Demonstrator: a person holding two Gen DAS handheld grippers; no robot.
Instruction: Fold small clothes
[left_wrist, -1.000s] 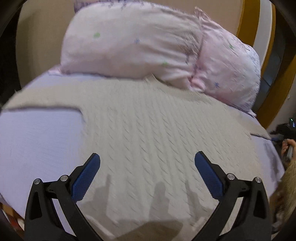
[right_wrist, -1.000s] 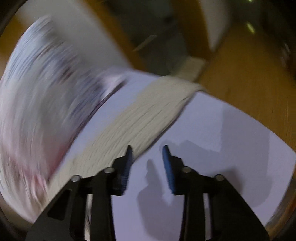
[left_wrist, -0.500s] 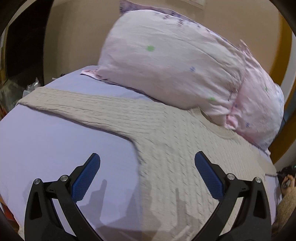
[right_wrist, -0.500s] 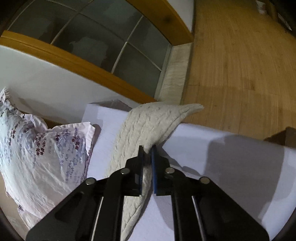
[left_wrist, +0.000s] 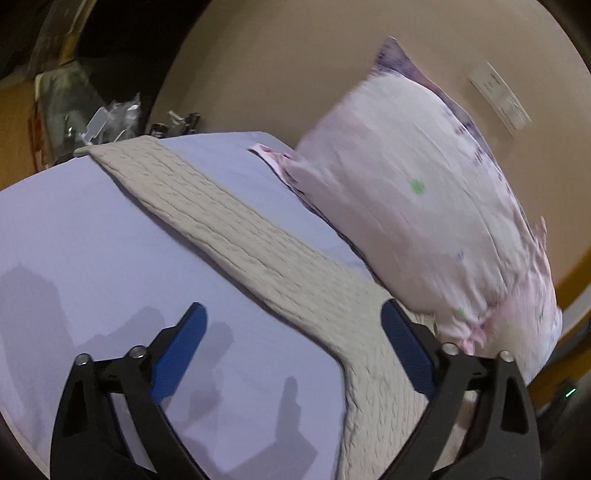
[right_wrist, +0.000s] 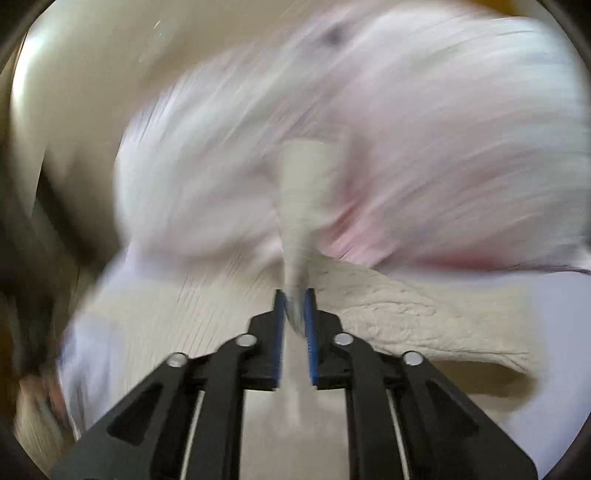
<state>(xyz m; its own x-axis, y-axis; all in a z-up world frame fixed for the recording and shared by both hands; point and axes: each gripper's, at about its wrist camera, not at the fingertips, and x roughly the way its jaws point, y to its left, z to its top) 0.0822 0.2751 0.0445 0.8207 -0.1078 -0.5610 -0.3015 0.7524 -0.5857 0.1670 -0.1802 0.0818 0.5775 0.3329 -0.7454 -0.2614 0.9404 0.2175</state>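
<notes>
A beige cable-knit sweater lies flat on the lilac bed sheet, its left sleeve stretched toward the far left corner. My left gripper is open and empty, hovering over the sheet beside the sleeve's armpit. My right gripper is shut on the other sleeve, which stands up lifted between its pads; the sweater body lies below. The right wrist view is heavily motion-blurred.
A pink floral pillow leans against the beige headboard just behind the sweater, also showing blurred in the right wrist view. Cluttered items sit past the bed's far left corner.
My right gripper closed on the right sleeve end and swung it up and across toward the pillow. My left gripper swung left, from over the sweater body to beside the left sleeve, staying open.
</notes>
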